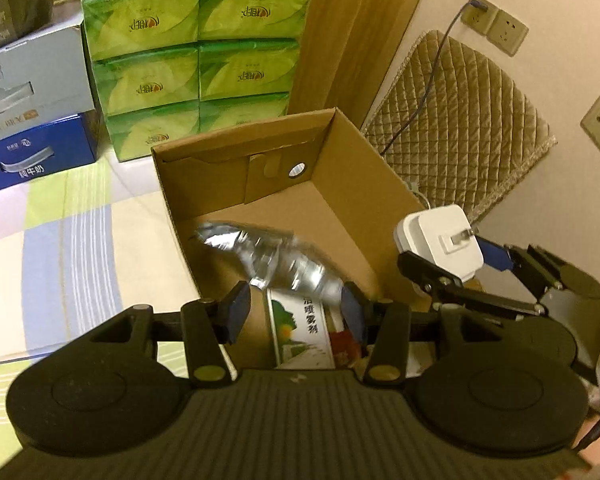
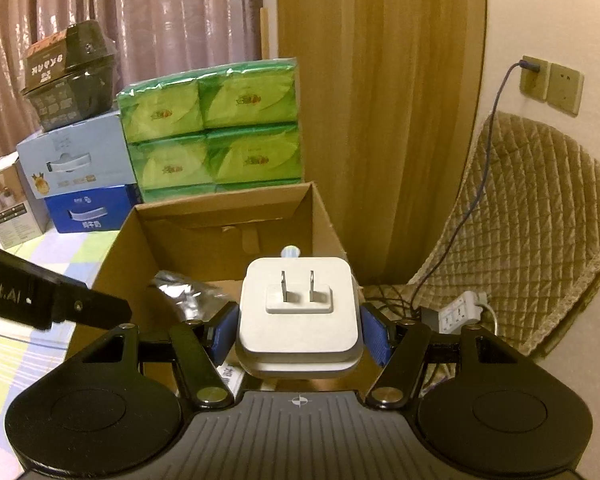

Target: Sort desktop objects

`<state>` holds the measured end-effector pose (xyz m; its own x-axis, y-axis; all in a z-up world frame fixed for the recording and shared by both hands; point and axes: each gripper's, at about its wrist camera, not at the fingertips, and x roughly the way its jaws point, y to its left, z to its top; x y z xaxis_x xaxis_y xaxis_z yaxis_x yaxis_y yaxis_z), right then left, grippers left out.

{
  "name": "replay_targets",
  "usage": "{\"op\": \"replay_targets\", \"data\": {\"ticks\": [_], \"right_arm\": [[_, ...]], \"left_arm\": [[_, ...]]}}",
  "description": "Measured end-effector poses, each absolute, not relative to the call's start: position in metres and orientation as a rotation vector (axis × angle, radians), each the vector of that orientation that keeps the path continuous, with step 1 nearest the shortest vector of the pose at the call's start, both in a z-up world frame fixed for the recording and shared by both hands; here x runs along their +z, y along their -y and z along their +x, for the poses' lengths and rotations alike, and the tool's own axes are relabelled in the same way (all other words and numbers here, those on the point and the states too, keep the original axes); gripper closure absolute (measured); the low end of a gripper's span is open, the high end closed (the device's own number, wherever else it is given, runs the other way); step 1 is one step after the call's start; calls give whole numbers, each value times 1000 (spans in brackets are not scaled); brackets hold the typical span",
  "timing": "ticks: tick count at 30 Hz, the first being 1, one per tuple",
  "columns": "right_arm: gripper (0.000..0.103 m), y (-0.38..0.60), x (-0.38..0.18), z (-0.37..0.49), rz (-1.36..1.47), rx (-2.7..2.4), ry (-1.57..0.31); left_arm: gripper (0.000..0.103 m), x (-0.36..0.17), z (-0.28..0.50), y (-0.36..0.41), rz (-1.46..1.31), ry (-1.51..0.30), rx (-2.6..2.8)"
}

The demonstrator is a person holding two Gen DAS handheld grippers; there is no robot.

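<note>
Cardboard box (image 1: 340, 184) holds blurred bottle (image 1: 268, 258) beyond spread left tool (image 1: 296, 306); right tool (image 2: 300, 332) pinches charger (image 2: 300, 304).

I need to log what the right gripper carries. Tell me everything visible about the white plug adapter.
The white plug adapter is a square, rounded-corner block of matte plastic, apparently two stacked layers, with two flat metal prongs on a raised plate facing the camera. The right gripper clamps its sides between blue-padded fingers, above the cardboard box.
</note>
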<state>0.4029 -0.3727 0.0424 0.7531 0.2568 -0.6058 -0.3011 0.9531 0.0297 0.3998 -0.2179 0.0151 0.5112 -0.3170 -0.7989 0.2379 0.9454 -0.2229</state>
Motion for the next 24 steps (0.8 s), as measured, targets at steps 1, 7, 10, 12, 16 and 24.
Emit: {"op": "replay_targets", "data": {"ticks": [1,7,10,12,16,24], "right_arm": [[41,371,43,403,-71,306,-650],[41,366,46,400,-75,311,-645],[41,365,47,401,-74,312,-648],[41,363,47,402,-78,314,-651],[41,360,46,404,-82,319,-660],[27,364,51,402,-57,319,-639]], "left_arm": [[59,15,398,217,-83,-978,-336],[59,15,389,214,-65,-978,-338],[58,16,387,213,-54,-975,-340],[57,17,386,212,-56,-972,-341],[56,18,385,212,-45,-967,-341],[40,18,381,207,-31,-967,-318]]}}
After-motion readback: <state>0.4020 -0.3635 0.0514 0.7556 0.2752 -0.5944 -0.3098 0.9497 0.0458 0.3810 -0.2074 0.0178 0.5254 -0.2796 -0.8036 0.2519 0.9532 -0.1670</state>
